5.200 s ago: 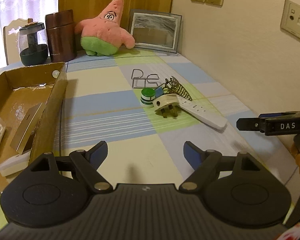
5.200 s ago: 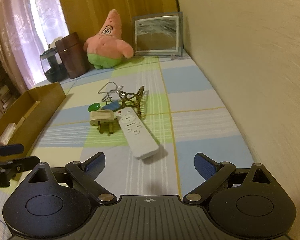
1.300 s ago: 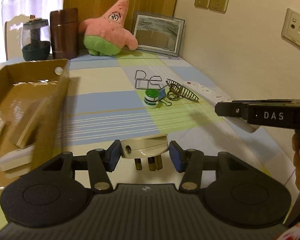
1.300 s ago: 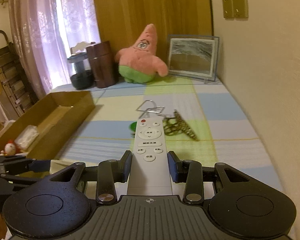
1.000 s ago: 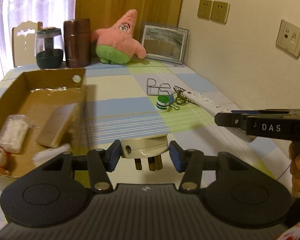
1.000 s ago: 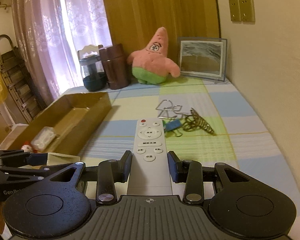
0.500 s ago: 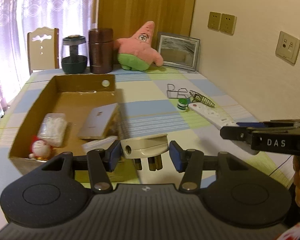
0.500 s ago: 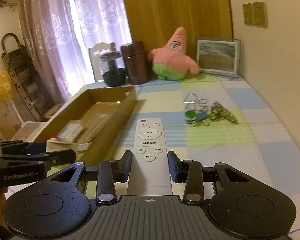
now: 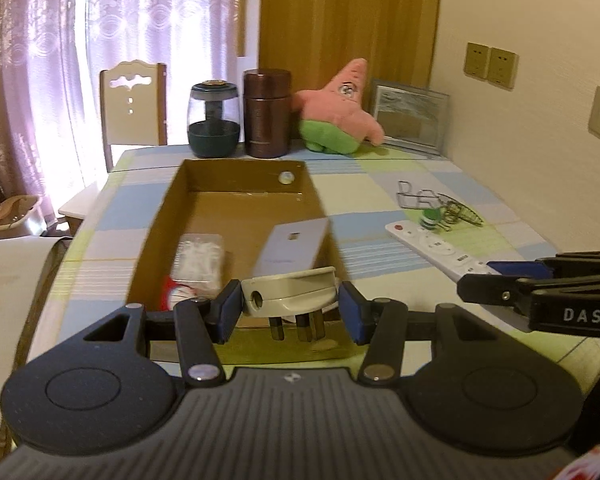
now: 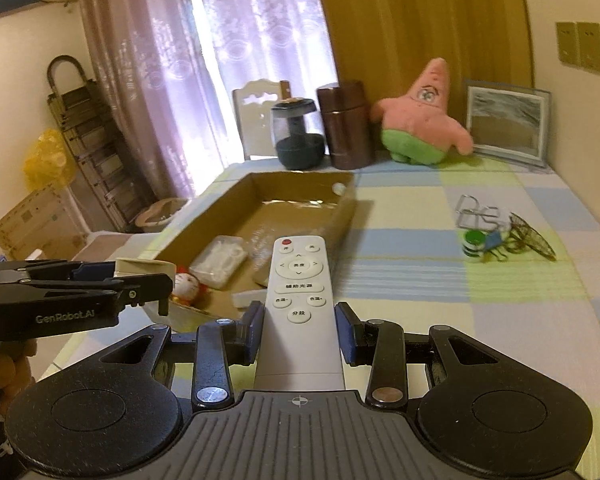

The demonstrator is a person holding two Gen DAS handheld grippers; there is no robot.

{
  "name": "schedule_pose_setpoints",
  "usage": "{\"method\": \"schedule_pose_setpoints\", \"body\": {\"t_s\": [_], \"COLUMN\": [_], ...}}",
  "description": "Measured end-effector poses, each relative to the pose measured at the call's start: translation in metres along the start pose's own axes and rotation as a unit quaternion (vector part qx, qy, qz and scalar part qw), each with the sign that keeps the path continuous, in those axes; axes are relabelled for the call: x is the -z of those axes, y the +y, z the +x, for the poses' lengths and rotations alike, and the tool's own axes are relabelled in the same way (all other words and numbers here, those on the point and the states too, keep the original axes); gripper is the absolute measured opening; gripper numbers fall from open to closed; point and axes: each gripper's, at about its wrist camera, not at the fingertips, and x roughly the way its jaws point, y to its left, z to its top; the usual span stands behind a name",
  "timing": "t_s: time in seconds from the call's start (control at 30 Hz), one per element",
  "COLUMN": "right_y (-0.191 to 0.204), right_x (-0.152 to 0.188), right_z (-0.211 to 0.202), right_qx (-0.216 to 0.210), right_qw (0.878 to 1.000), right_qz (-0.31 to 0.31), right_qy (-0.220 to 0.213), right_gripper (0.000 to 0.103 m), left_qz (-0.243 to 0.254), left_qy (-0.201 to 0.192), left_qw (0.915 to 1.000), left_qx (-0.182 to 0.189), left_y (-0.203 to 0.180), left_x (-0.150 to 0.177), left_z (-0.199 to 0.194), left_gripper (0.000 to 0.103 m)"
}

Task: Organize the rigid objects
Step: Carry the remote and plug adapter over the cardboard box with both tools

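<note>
My left gripper (image 9: 290, 310) is shut on a cream three-pin plug (image 9: 290, 294), held above the near end of the open cardboard box (image 9: 240, 168). My right gripper (image 10: 299, 334) is shut on a white remote control (image 10: 299, 284), raised over the table just right of the box (image 10: 300, 184). The remote (image 9: 432, 246) and the right gripper also show in the left wrist view. The left gripper with the plug (image 10: 144, 268) shows at the left of the right wrist view. On the table lie a green-capped spool (image 10: 473, 242), a blue binder clip, a wire puzzle (image 10: 476, 212) and a wire spring (image 10: 530, 240).
The box holds a clear packet (image 9: 198, 254), a grey flat case (image 9: 292, 246), a small red-and-white figure (image 10: 186, 284) and a white item. At the table's far end stand a dark jar (image 9: 213, 120), a brown canister (image 9: 266, 114), a pink plush star (image 9: 340, 114) and a picture frame (image 9: 408, 114). The wall is on the right.
Both grippers have picked up their objects from the table and have carried them back and left toward the box. In the last half second both shifted further left over the box's near end.
</note>
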Motion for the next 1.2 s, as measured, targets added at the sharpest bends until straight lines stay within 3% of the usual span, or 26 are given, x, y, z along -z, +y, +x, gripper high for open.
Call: {"method": "schedule_pose_setpoints", "body": {"t_s": [0.53, 1.2], "right_y": [0.035, 0.033], "right_x": [-0.025, -0.037], "right_z": [0.038, 0.097], "right_qx": [-0.013, -0.008], "right_qw": [0.999, 1.000], "right_qz": [-0.031, -0.018], "right_qy": [0.000, 0.017], "right_gripper": [0.035, 0.035], "left_qz": [-0.016, -0.027], "left_qy": [0.004, 0.020], "left_qw": [0.9998, 0.9994], "left_qx": [-0.012, 0.007], "left_y": [0.040, 0.061], "left_x": [-0.007, -0.013], "left_z": [0.017, 0.070], "left_gripper": [0.047, 0.047]}}
